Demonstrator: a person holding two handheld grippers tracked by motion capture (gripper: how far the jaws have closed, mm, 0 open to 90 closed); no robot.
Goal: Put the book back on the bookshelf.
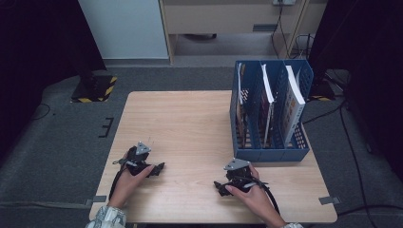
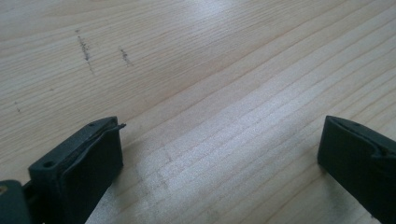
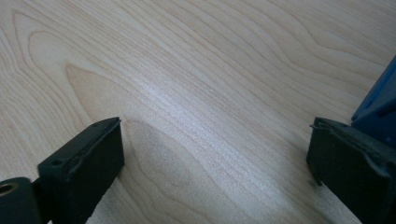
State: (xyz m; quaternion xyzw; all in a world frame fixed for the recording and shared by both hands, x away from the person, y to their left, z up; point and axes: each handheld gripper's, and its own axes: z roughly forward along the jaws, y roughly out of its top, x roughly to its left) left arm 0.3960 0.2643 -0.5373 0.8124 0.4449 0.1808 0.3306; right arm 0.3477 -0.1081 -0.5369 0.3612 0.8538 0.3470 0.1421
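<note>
A blue three-slot file rack [image 1: 271, 111] stands on the right side of the wooden table [image 1: 180, 123], with a book or magazine upright in each slot. My left gripper [image 1: 159, 167] rests on the table near the front left, held by a hand, pointing right. My right gripper [image 1: 217, 186] rests near the front centre-right, just in front of the rack, pointing left. In the left gripper view the left gripper [image 2: 219, 149] stands open over bare wood. In the right gripper view the right gripper [image 3: 215, 149] is open too, with a corner of the blue rack [image 3: 380, 112] beyond its right jaw.
The table stands on grey carpet. Behind it are a cabinet [image 1: 228, 19], a black stand base with yellow-black tape [image 1: 95, 88] at the far left, and cables [image 1: 351, 142] on the floor to the right. The left and middle of the tabletop are bare wood.
</note>
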